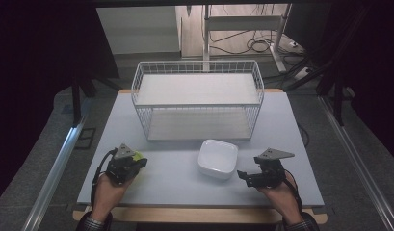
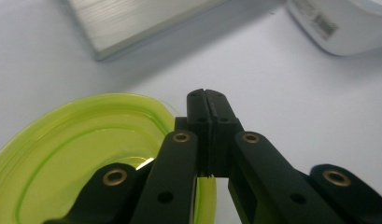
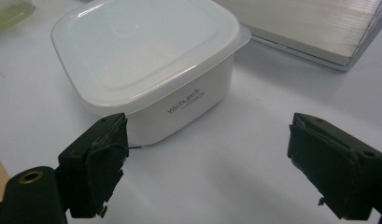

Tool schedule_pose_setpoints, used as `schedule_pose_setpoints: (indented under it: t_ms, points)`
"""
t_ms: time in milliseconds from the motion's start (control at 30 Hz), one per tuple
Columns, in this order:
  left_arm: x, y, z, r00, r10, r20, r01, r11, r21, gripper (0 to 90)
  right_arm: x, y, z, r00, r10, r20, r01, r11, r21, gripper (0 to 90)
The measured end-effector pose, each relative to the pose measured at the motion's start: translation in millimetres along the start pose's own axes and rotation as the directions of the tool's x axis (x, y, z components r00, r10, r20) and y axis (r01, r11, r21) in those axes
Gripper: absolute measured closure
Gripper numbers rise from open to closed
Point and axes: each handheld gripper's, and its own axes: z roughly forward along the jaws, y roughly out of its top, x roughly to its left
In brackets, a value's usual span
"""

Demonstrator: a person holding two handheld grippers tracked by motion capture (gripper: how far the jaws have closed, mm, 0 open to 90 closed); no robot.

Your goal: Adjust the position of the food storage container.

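Observation:
A white square container (image 1: 217, 159) with a translucent lid stands at the table's front middle. My right gripper (image 1: 244, 176) sits just to its right, open, and the jaws point at it. In the right gripper view the container (image 3: 146, 56) lies ahead of the wide-spread jaws (image 3: 216, 161), with bare table between them. My left gripper (image 1: 136, 163) rests at the front left over a yellow-green plastic lid (image 1: 138, 156). In the left gripper view the jaws (image 2: 207, 100) are shut, and the lid's rim (image 2: 76, 154) passes beneath them; the pads show no hold on it.
A white wire basket (image 1: 198, 103) with a pale board as its floor stands behind the container, mid-table. The grey tabletop (image 1: 185, 187) ends in a wooden front edge near the person's hands. Metal rails run down both sides of the table.

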Motion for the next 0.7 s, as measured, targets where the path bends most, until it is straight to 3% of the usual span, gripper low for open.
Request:
schedule_pose_setpoints:
  t_ms: [100,167,333,367,400,433,467,500,533,567,700]
  points:
    - [3.3,-0.6,0.0,0.9999,-0.016,-0.002,0.016,0.9999,-0.004,90.0,-0.4,-0.1,0.3,1.0000,0.001,-0.002,-0.001,1.000,0.001,13.0]
    - [0.9,0.3,1.1,1.0000,-0.004,-0.009,0.004,1.0000,-0.008,89.4,-0.6,-0.1,0.4,1.0000,0.005,-0.002,-0.005,1.000,0.000,13.7]
    - [-9.8,5.6,2.5,0.9997,0.014,0.021,-0.013,0.9984,-0.054,87.1,-1.7,0.5,-1.4,0.9993,0.036,-0.009,-0.036,0.999,-0.012,21.3]
    - [-13.1,7.9,4.6,0.9990,0.015,0.042,-0.012,0.9979,-0.064,87.1,-1.9,0.7,-1.9,0.9991,0.040,-0.011,-0.040,0.999,-0.012,23.5]
    - [-14.6,9.2,6.0,0.9985,0.018,0.051,-0.014,0.9977,-0.066,87.3,-2.9,1.2,-2.8,0.9990,0.044,-0.011,-0.044,0.999,-0.006,31.3]
    - [-16.4,10.4,7.7,0.9980,0.018,0.060,-0.014,0.9974,-0.070,87.3,-2.9,1.2,-2.8,0.9990,0.044,-0.011,-0.044,0.999,-0.006,31.3]
    - [-19.2,12.7,10.9,0.9968,0.020,0.077,-0.014,0.9969,-0.077,87.8,-4.2,1.7,-3.4,0.9989,0.046,-0.012,-0.046,0.999,0.007,41.1]
    - [-21.1,14.4,13.1,0.9962,0.022,0.084,-0.015,0.9968,-0.079,87.8,-4.2,1.7,-3.4,0.9989,0.046,-0.012,-0.046,0.999,0.007,41.1]
    - [-24.2,17.5,17.3,0.9950,0.031,0.095,-0.023,0.9964,-0.082,88.3,-6.0,2.9,-3.8,0.9987,0.050,-0.011,-0.050,0.999,0.012,50.7]
    - [-26.4,19.3,20.0,0.9943,0.034,0.102,-0.025,0.9962,-0.084,88.3,-6.0,2.9,-3.8,0.9987,0.050,-0.011,-0.050,0.999,0.012,50.7]
    - [-37.3,27.9,37.0,0.9892,0.054,0.136,-0.043,0.9958,-0.081,88.7,-11.5,8.7,0.2,0.9988,0.049,-0.004,-0.049,0.999,0.024,69.9]
